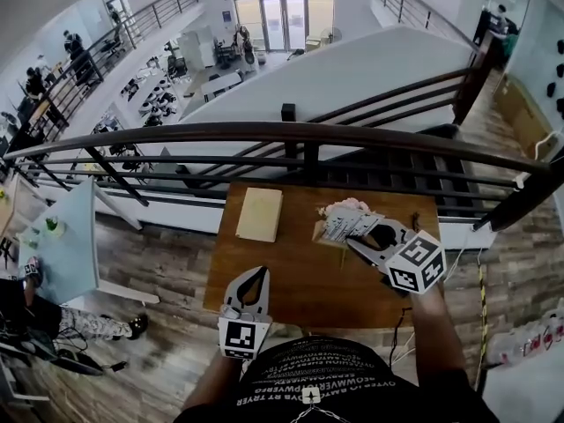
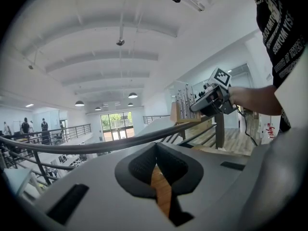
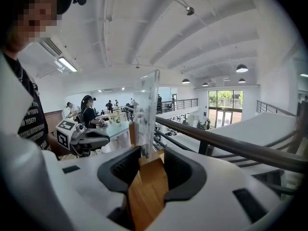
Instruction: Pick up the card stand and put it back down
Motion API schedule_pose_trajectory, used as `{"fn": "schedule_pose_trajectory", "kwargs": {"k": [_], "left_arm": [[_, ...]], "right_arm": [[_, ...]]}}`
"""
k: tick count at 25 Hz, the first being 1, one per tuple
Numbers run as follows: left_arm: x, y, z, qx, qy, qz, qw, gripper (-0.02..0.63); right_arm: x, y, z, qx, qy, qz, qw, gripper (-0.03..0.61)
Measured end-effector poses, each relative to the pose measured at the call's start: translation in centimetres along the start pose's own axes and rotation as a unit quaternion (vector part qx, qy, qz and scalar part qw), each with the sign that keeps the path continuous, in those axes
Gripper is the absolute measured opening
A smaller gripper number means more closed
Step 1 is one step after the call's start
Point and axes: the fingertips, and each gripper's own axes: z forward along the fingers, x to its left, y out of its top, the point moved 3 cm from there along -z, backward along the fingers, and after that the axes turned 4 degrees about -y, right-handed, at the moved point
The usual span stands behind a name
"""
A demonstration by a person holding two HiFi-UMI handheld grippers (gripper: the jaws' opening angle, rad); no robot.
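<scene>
Wooden tabletop (image 1: 291,280) hard against the mezzanine railing (image 1: 264,132), and my right gripper (image 3: 151,154) has its jaws part-way wide and pinched on the wooden base of the card stand (image 3: 146,112), which sits right at the jaw tips. I can't tell whether the base is clear of the wood. I'd call this the hold between lift and set-down, so next I need a straight descent, base flat, then a clean release. Its clear panel rises bolt upright, long axis vertical, thin edge turned at me, faces looking off to either side of the jaws.
</scene>
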Motion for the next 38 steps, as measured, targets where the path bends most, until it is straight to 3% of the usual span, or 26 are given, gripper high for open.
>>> {"fn": "schedule_pose_trajectory", "kwargs": {"k": [12, 38], "left_arm": [[0.1, 0.2, 1.0, 0.006, -0.013, 0.002, 0.9999, 0.020], [5.9, -2.3, 2.0, 0.043, -0.011, 0.004, 0.9990, 0.020]], "right_arm": [[-1.2, -1.4, 0.6, 0.006, -0.010, 0.016, 1.000, 0.160], [-0.5, -16.5, 10.8, 0.074, 0.005, 0.093, 0.993, 0.160]]}}
